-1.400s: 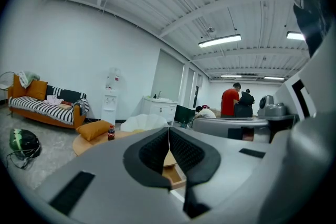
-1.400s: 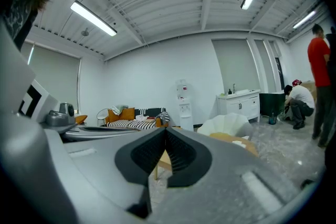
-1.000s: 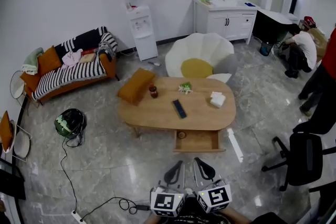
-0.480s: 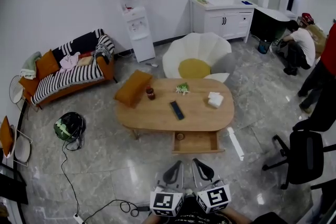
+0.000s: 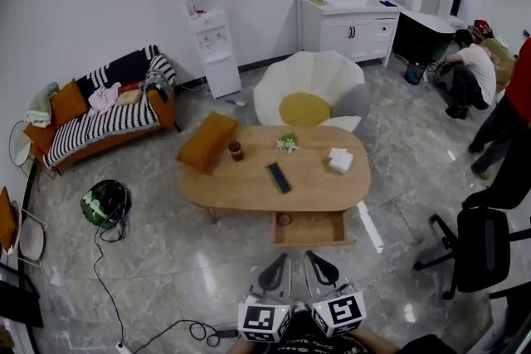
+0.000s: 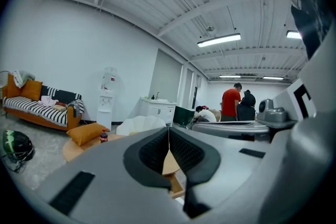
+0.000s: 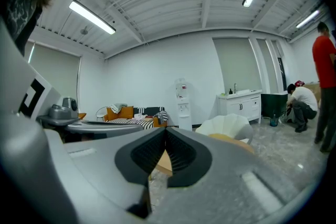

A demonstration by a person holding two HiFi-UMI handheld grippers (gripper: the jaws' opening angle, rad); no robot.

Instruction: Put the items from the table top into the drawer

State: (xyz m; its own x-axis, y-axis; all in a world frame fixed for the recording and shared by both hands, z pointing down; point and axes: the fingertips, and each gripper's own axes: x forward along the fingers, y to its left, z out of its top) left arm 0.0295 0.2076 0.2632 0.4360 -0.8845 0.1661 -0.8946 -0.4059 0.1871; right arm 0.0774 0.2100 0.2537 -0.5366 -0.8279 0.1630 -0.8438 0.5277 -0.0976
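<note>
An oval wooden table (image 5: 249, 193) stands mid-room with its front drawer (image 5: 311, 230) pulled open; a small round thing (image 5: 284, 219) lies in the drawer's left corner. On the top lie a black remote (image 5: 279, 177), a small dark bottle (image 5: 236, 150), a green bundle (image 5: 289, 142) and a white box (image 5: 340, 160). An orange cushion (image 5: 206, 140) rests on the left end. My left gripper (image 5: 280, 260) and right gripper (image 5: 314, 258) hover side by side over the floor, well short of the drawer. Both are shut and empty, as the left gripper (image 6: 168, 134) and right gripper (image 7: 165, 136) show in their own views.
Behind the table sits a white flower-shaped chair (image 5: 309, 91). A striped sofa (image 5: 99, 113), a water dispenser (image 5: 207, 33) and a sink cabinet (image 5: 353, 29) line the far wall. A black office chair (image 5: 477, 249) and people (image 5: 471, 75) are at the right. A helmet (image 5: 105, 203) and cable (image 5: 108, 286) lie at the left.
The whole scene has slid slightly left and the table has come a little nearer. The grippers stay side by side, shut. Nothing on the table has moved.
</note>
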